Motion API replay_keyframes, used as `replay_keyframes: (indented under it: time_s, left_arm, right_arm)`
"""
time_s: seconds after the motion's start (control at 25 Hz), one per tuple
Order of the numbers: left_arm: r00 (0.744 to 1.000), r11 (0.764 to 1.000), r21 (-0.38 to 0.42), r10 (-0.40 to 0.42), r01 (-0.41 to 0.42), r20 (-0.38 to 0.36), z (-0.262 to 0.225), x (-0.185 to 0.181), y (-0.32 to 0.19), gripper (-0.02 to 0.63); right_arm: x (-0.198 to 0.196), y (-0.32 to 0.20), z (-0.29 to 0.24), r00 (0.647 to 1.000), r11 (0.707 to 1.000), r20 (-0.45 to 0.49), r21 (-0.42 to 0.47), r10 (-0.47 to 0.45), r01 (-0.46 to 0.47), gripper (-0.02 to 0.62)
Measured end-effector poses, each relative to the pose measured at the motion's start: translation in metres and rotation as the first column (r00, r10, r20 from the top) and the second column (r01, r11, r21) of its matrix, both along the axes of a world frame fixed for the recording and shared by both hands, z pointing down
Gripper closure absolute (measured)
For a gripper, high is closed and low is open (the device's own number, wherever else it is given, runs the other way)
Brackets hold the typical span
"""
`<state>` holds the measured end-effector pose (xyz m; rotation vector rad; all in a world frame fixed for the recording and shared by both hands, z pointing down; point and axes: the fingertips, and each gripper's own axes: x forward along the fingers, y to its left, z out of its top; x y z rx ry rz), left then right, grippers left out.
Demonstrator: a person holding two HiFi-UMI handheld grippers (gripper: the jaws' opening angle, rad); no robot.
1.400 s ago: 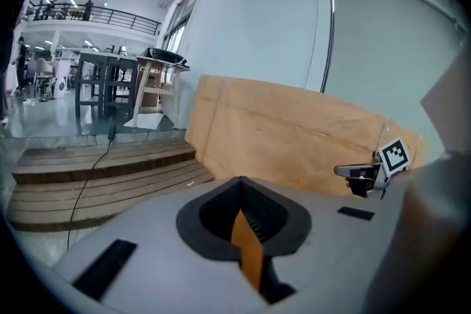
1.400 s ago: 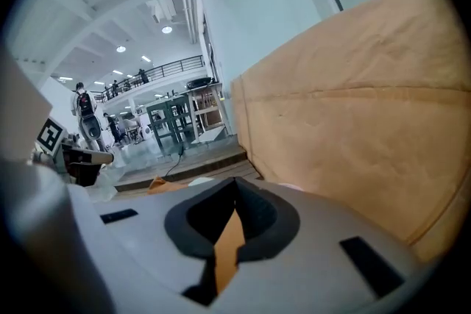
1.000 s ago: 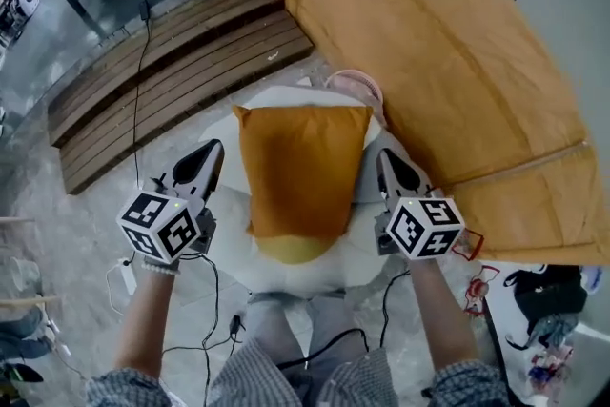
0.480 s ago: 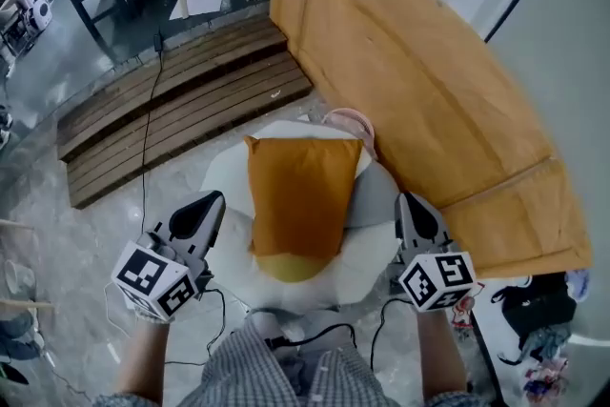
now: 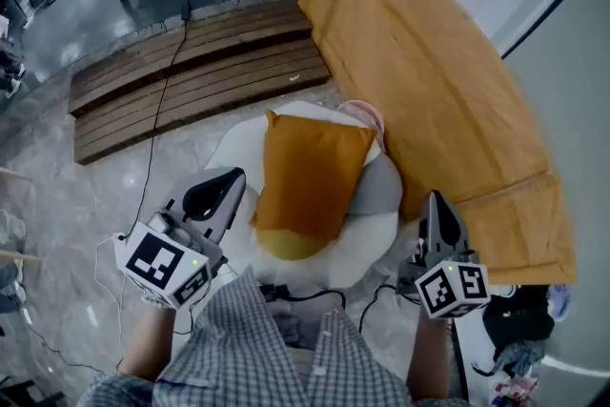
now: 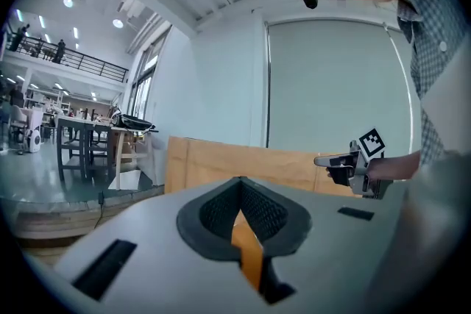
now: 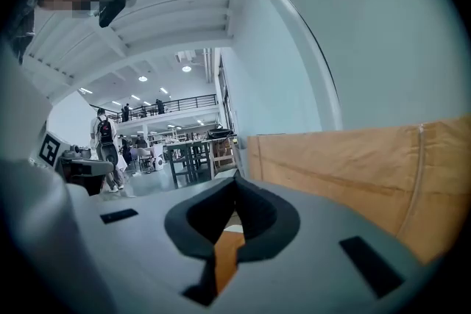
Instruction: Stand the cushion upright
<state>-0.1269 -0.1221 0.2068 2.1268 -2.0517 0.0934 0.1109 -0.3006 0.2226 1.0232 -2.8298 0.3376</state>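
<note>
An orange cushion [image 5: 310,181] rests on a white round seat [image 5: 236,146], its broad face turned up towards the head camera; whether it stands or leans I cannot tell. My left gripper [image 5: 232,176] hangs shut and empty to the cushion's left, apart from it. On the right, my right gripper [image 5: 434,200] is also shut and empty, clear of the cushion. In the left gripper view the shut tips [image 6: 241,180] point level, and a strip of the cushion [image 6: 247,250] shows beneath them. The right gripper view shows the same orange strip [image 7: 227,252] below its tips [image 7: 235,176].
A grey pad [image 5: 383,191] and a pink thing [image 5: 363,113] lie by the cushion on the seat. A big wooden panel [image 5: 429,81] stands to the right. A slatted wooden platform [image 5: 191,71] lies beyond, with a cable [image 5: 162,124] across the floor.
Both grippers have pulled back from the cushion's sides and risen towards the head camera, staying shut. The cushion has stayed on the seat.
</note>
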Motion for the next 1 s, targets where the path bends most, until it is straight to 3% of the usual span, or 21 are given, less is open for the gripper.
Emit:
replay_keyframes:
  time_s: [0.32,0.6,1.0]
  left_arm:
    - [0.994,0.999,0.042,-0.012,0.017,-0.112,-0.002,-0.01,0.01,0.598]
    - [0.989,0.998,0.056,0.019,-0.011,-0.144,0.0,-0.009,0.004,0.598]
    - [0.986,0.998,0.035,0.057,-0.052,-0.156,0.011,0.006,0.001,0.598]
  right_arm:
    - [0.007,0.014,-0.001,0.995,0.997,0.079,-0.059,0.059,-0.054,0.589]
    - [-0.012,0.031,-0.001,0.995,0.997,0.085,-0.06,0.046,-0.041,0.589]
    - [-0.003,0.043,0.003,0.997,0.997,0.057,-0.058,0.053,-0.049,0.589]
